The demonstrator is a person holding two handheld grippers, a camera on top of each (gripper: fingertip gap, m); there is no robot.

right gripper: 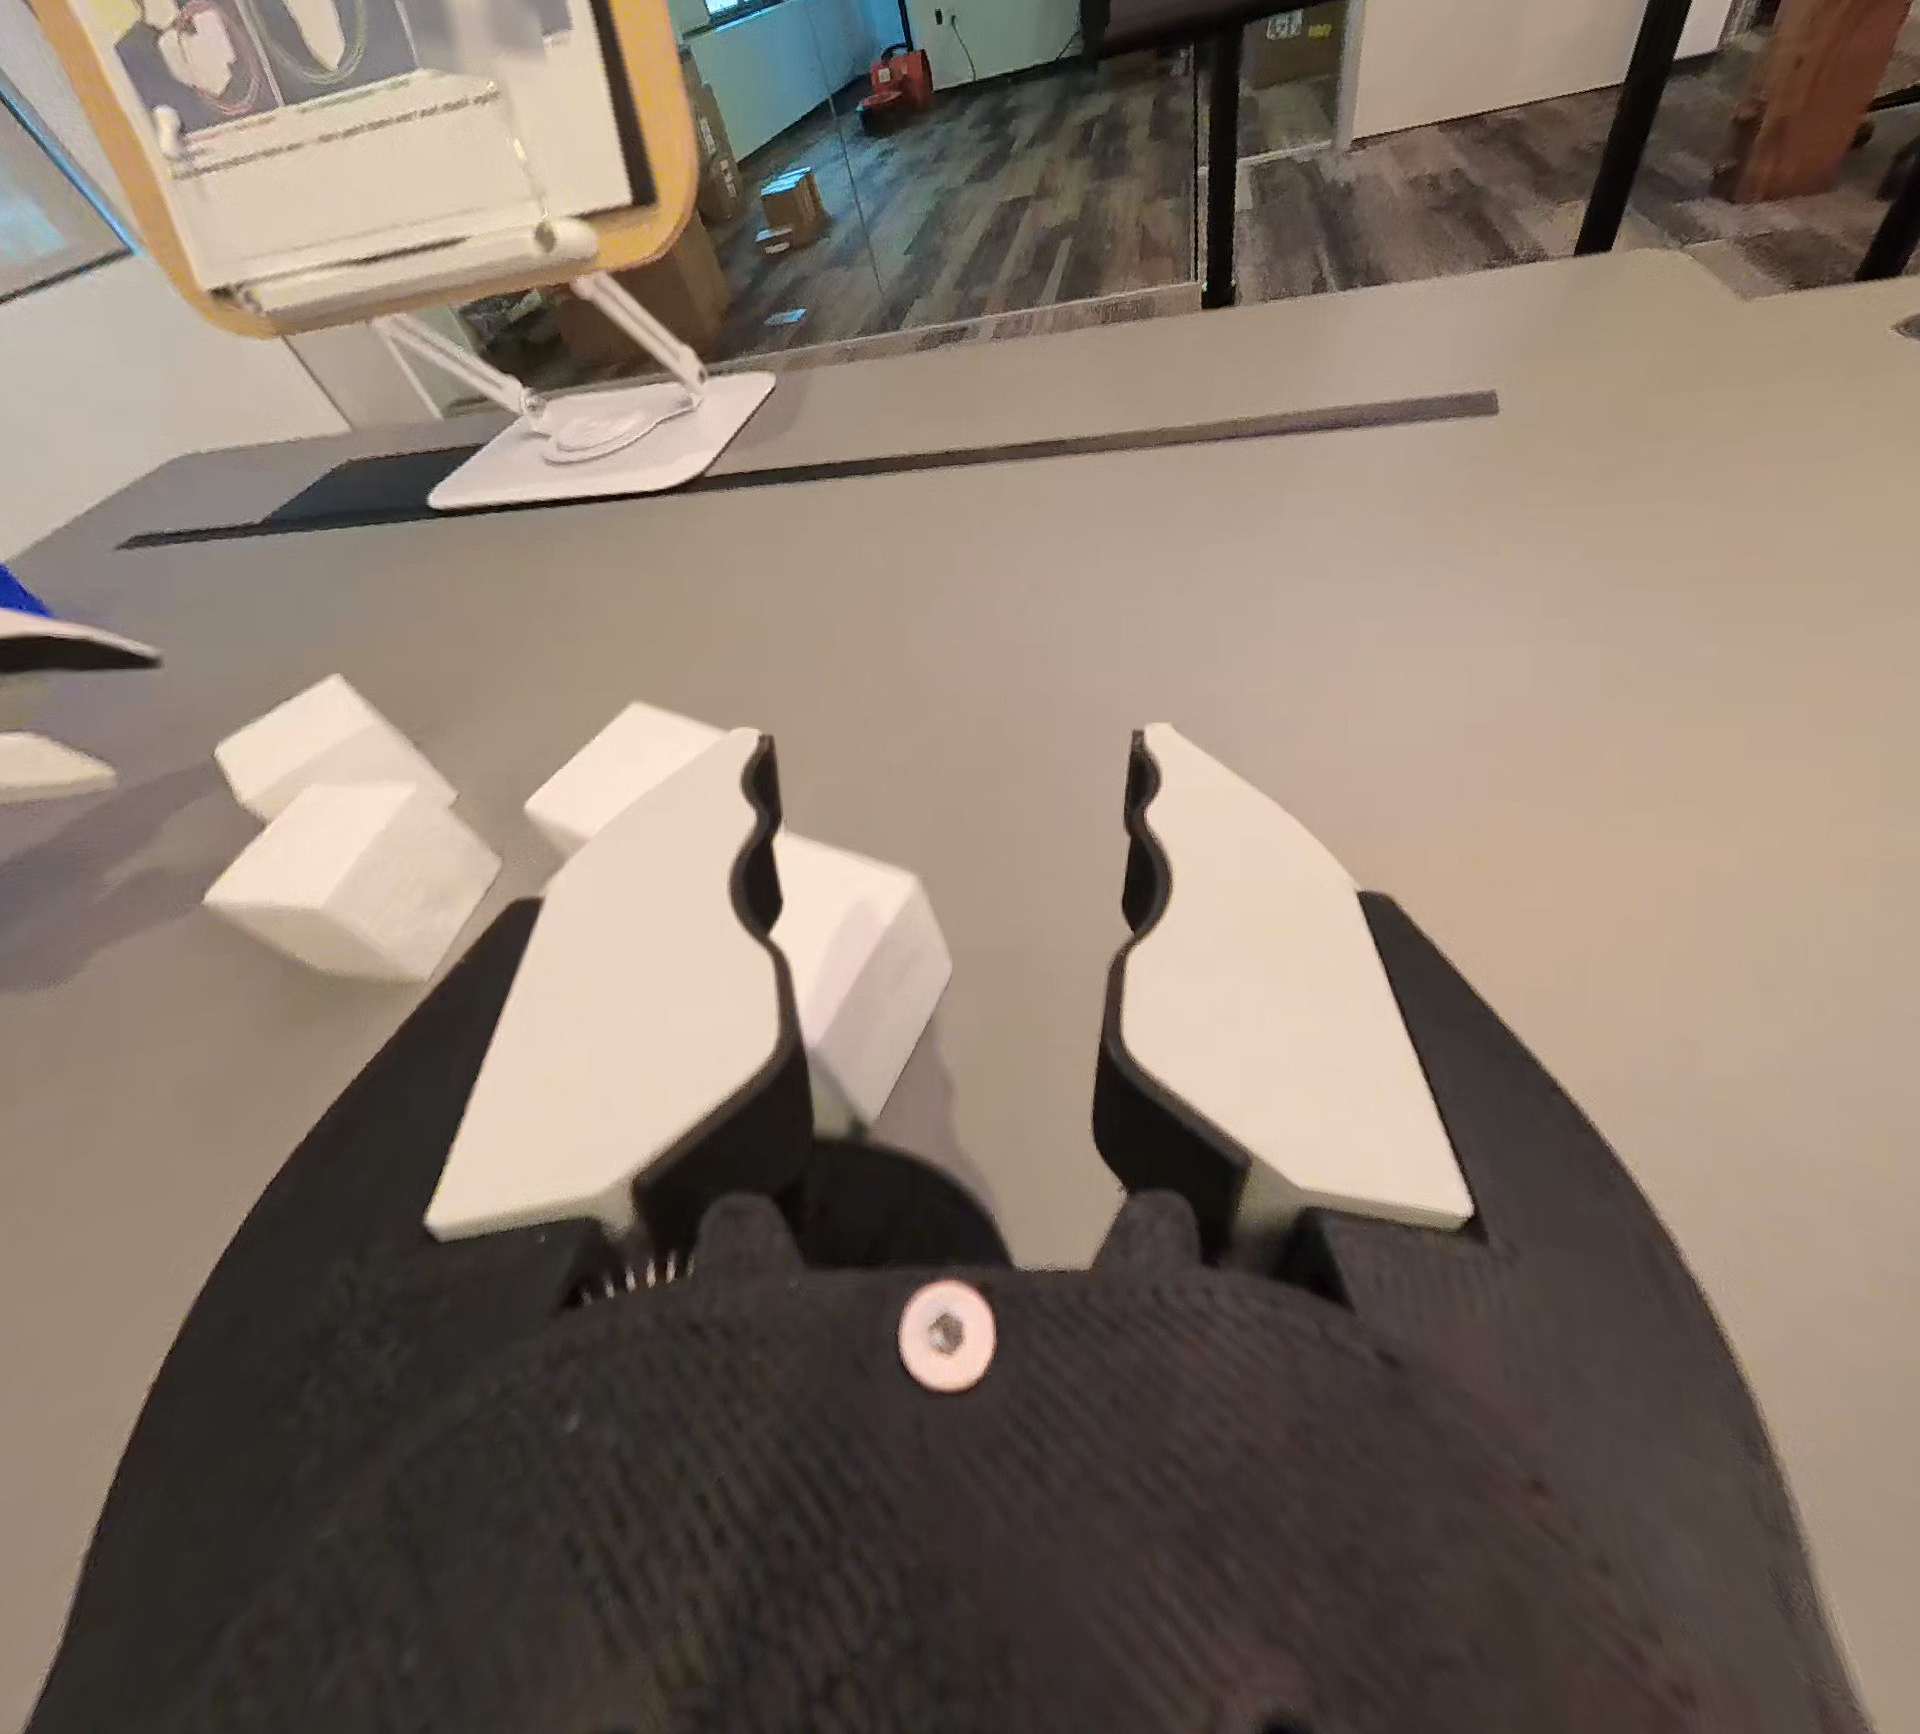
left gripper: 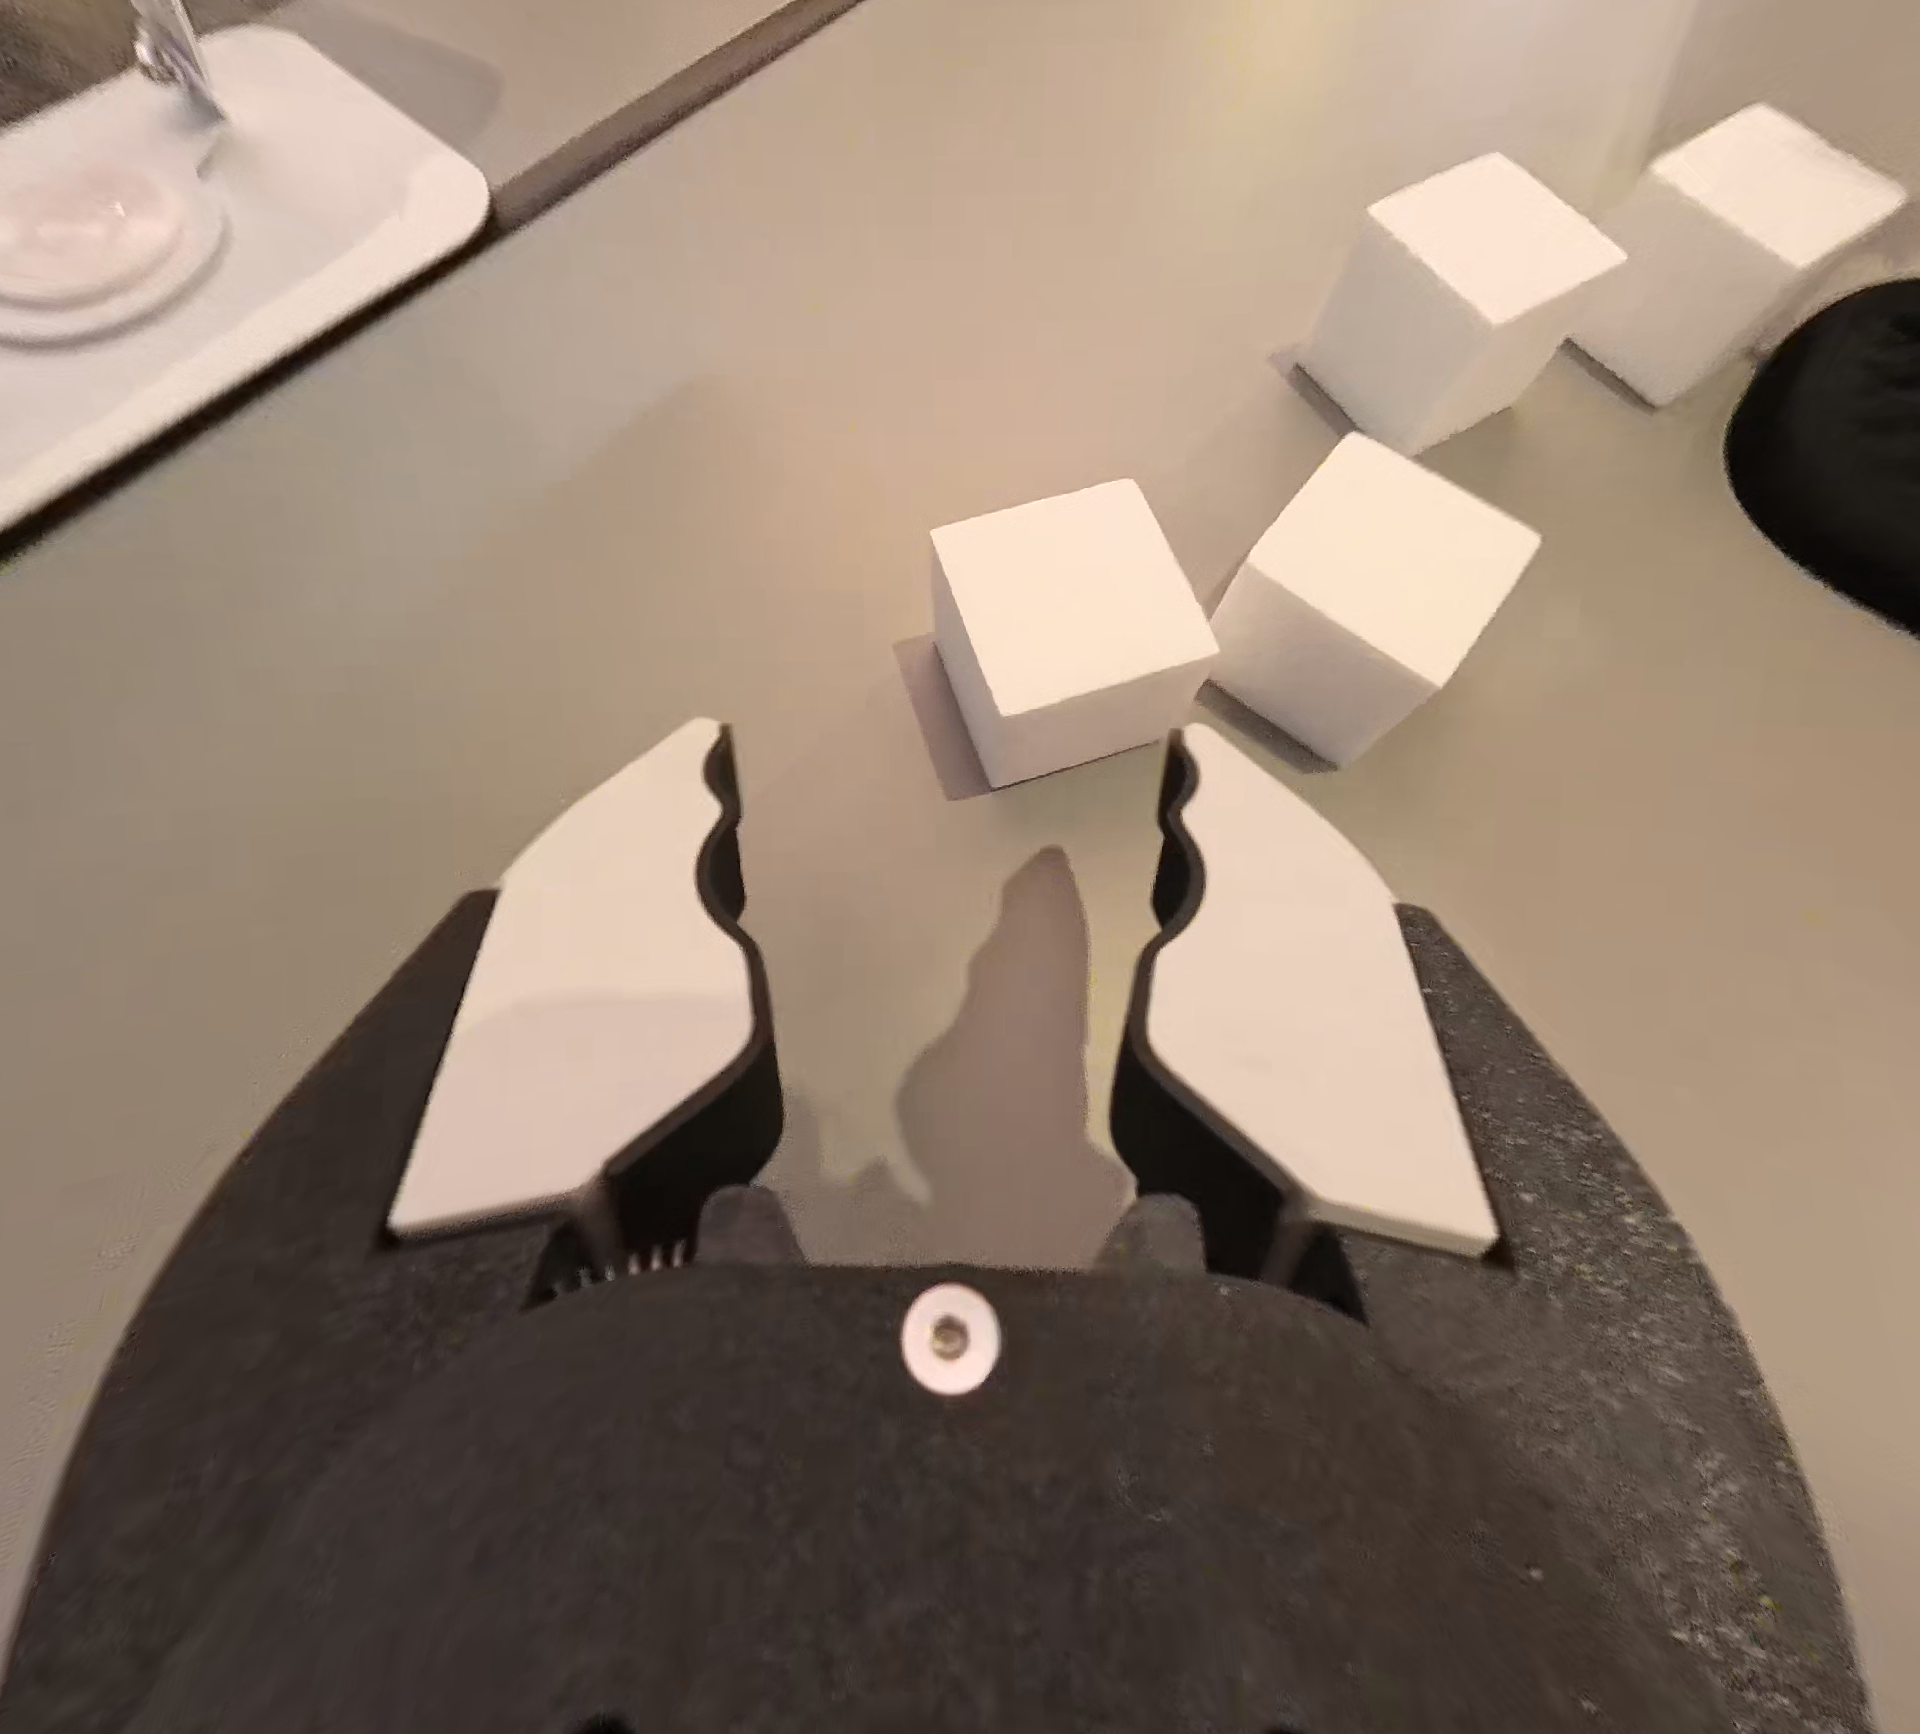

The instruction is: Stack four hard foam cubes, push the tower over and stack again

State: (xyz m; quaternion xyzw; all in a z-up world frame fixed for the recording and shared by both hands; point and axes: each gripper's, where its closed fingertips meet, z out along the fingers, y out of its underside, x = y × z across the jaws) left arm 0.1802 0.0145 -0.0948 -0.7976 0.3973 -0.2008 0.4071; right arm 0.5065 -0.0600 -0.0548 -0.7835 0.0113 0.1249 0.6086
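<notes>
Several white foam cubes lie apart on the grey table, none stacked. In the left wrist view the nearest cube (left gripper: 1070, 624) sits just ahead of my left gripper (left gripper: 951, 739), which is open and empty. A second cube (left gripper: 1371, 593) is right beside it, and two more (left gripper: 1465, 302) (left gripper: 1766, 240) lie farther right. In the right wrist view my right gripper (right gripper: 951, 744) is open and empty; one cube (right gripper: 862, 957) shows under its left finger, another (right gripper: 613, 765) behind that finger, and two more (right gripper: 353, 874) (right gripper: 317, 739) to the left.
A white stand base (left gripper: 208, 230) (right gripper: 613, 448) with a framed board (right gripper: 343, 53) stands at the table's far side along a dark slot (right gripper: 1039, 453). The black edge of the other gripper (left gripper: 1829, 458) shows at right. Beyond the table are a floor and boxes. To reach the nearest cube (left gripper: 1070, 624) in a straight line is about 4 cm for my left fingers, about 30 cm for my right. Seen from the right wrist view (right gripper: 265, 740) as well.
</notes>
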